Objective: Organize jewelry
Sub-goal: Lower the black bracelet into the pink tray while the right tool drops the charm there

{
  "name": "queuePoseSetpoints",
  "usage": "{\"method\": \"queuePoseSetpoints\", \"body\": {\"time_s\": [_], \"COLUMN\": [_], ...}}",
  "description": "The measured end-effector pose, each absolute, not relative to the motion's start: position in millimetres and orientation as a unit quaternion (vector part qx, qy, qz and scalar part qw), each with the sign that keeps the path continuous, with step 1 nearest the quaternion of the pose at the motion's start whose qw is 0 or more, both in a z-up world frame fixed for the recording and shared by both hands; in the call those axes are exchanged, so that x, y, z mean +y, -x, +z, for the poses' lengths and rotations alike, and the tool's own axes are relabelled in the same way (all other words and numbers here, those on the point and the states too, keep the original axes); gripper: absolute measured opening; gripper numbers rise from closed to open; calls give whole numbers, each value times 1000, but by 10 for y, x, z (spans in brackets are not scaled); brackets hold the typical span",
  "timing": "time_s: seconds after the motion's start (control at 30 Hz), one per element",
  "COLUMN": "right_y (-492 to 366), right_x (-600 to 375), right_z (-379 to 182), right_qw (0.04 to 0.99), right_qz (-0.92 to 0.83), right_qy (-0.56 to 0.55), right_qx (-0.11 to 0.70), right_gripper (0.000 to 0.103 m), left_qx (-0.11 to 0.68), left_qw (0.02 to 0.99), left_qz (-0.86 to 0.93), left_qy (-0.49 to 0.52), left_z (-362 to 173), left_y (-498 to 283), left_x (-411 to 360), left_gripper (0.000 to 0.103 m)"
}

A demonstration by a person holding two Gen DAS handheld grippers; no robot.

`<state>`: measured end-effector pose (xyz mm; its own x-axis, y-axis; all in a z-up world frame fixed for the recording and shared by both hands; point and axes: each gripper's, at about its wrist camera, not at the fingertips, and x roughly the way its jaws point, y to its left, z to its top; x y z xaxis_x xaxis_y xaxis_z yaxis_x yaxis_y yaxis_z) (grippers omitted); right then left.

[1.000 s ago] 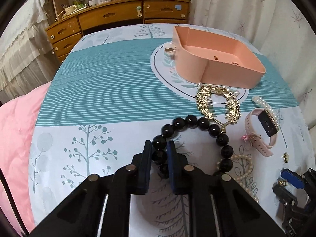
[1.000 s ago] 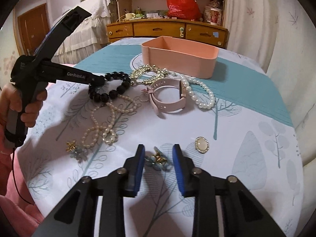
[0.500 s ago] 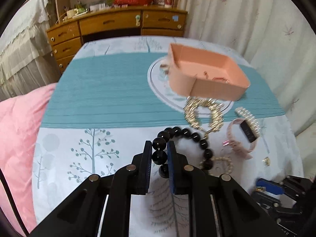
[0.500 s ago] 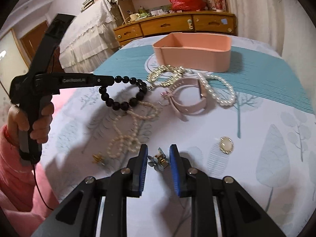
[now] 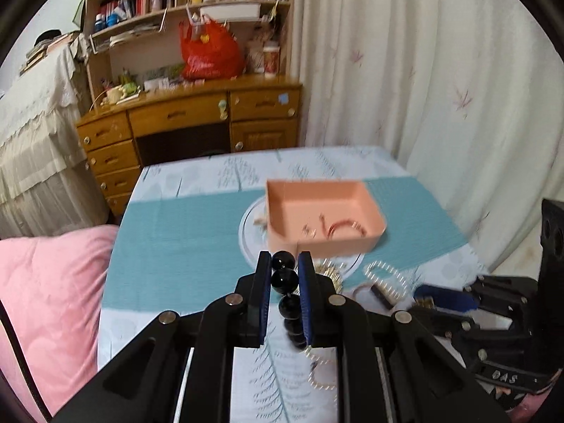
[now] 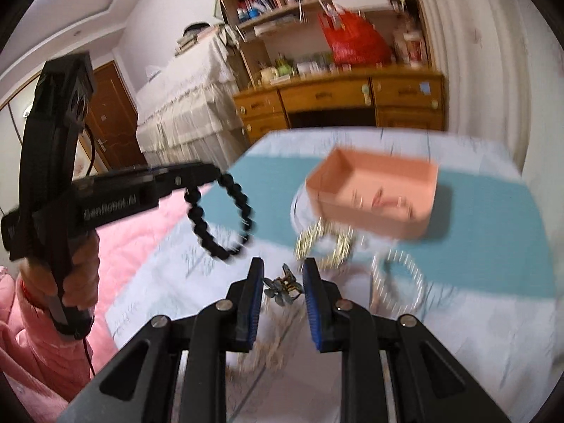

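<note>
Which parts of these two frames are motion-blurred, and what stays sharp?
Left wrist view: the pink tray and table jewelry are smeared; the left gripper and its black bead bracelet are crisp. Right wrist view: heavier streaking across the pearl bracelet and shelves; the right gripper and its small earring stay fairly sharp. Both views bend at the fisheye edges.
</note>
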<state>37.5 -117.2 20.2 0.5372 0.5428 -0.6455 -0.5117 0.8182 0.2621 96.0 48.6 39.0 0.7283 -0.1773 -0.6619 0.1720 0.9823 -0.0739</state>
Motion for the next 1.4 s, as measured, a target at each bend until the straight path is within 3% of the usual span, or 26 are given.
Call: {"method": "queuePoseSetpoints", "body": {"time_s": [0.27, 0.4, 0.57, 0.9, 0.93, 0.97, 1.0, 1.07, 1.1, 1.23, 1.33, 1.4], "right_y": [-776, -1071, -1485, -2062, -2080, -2107, -2128, -2110, -2092, -1965, -1834, -1703], "right_x": [-1250, -1326, -1409, -1604, -1619, -1644, -1674, -1740, -1777, -1847, -1898, -1925], "right_z": [701, 774, 608, -144, -185, -238, -281, -297, -273, -113, 52, 180], "right_qw": [910, 912, 902, 863, 859, 853, 847, 845, 846, 857, 866, 873], "right_qz": [280, 269, 255, 228, 228, 228, 220, 202, 200, 196, 195, 197], "right_qy": [-15, -24, -53, -125, -131, -140, -147, -161, -166, -167, -167, -164], "right_qx": [306, 308, 345, 434, 439, 448, 461, 469, 465, 447, 430, 415], "right_gripper": [23, 23, 23, 23, 25, 36, 53, 59, 59, 59, 59, 60], "left_qx": [301, 289, 300, 386, 402, 413, 419, 426, 424, 407, 404, 403], "left_qw": [946, 949, 944, 913, 906, 901, 899, 896, 897, 908, 911, 912], "left_qz": [-117, -124, -138, -129, -128, -125, -123, -113, -109, -86, -70, -64], "left_qy": [-15, -18, -10, 13, 26, 36, 41, 51, 52, 46, 41, 41], "left_z": [792, 865, 727, -40, -110, -144, -167, -149, -127, 110, 266, 341], "left_y": [-1222, -1429, -1877, -2547, -2591, -2599, -2585, -2574, -2567, -2418, -2263, -2168], "left_x": [277, 188, 81, -59, -42, -16, -6, 39, 58, 136, 161, 188], "left_gripper": [13, 13, 13, 14, 19, 26, 31, 69, 75, 77, 87, 87]}}
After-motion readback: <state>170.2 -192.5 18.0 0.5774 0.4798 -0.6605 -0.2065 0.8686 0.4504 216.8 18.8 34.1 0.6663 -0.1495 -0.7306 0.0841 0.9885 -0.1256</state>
